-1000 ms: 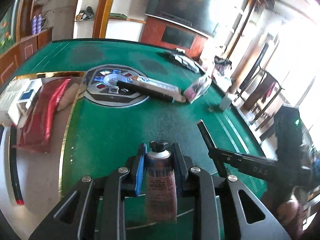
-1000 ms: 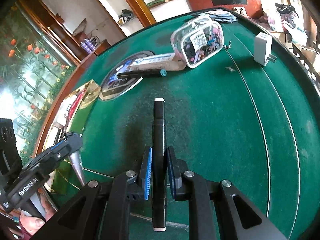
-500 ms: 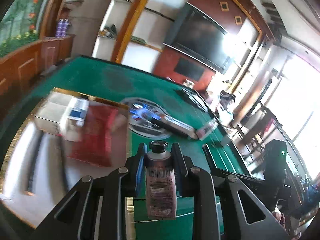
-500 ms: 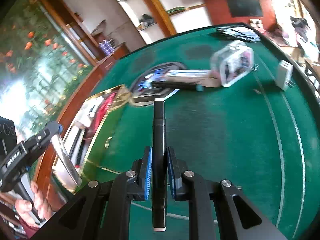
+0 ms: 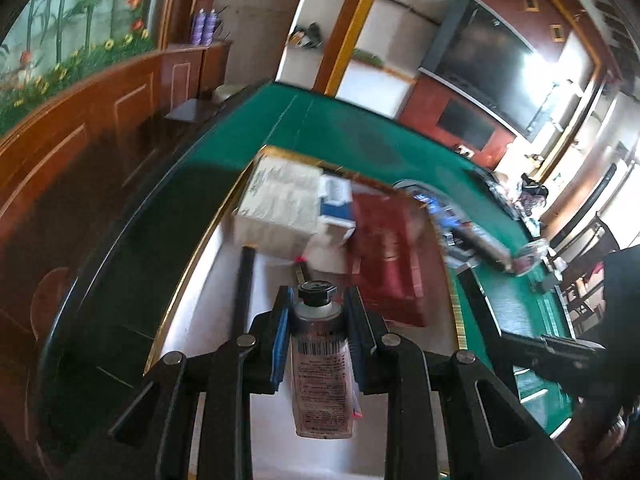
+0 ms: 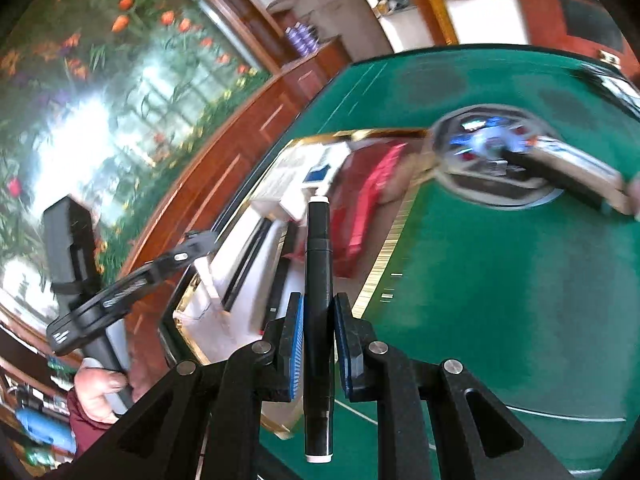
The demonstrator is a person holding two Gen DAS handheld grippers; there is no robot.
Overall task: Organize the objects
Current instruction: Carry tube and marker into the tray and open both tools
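Green felt covers the wide surface [image 6: 500, 300], with wood panelling and a flower mural behind it. On its left part lies a white tray with a gold rim [image 5: 224, 216], and this tray already carries a pale carton [image 5: 276, 212], a red packet [image 5: 384, 256] and some dark pens [image 5: 244, 280].

Left gripper [image 5: 318, 344] hangs over the white floor of the tray; its fingers are closed on a small tube with a black cap [image 5: 320, 364], and the cap points forward toward the carton. Right gripper [image 6: 316, 344] is over the near gold rim, fingers pressed on a black marker with white ends [image 6: 318, 300]. The long axis of the marker runs straight ahead along the fingers, about parallel with the pens lying in the tray.

I judge that the left hand is the nearer one for releasing, because free tray floor is directly under the tube. The marker must go a little more to the left.
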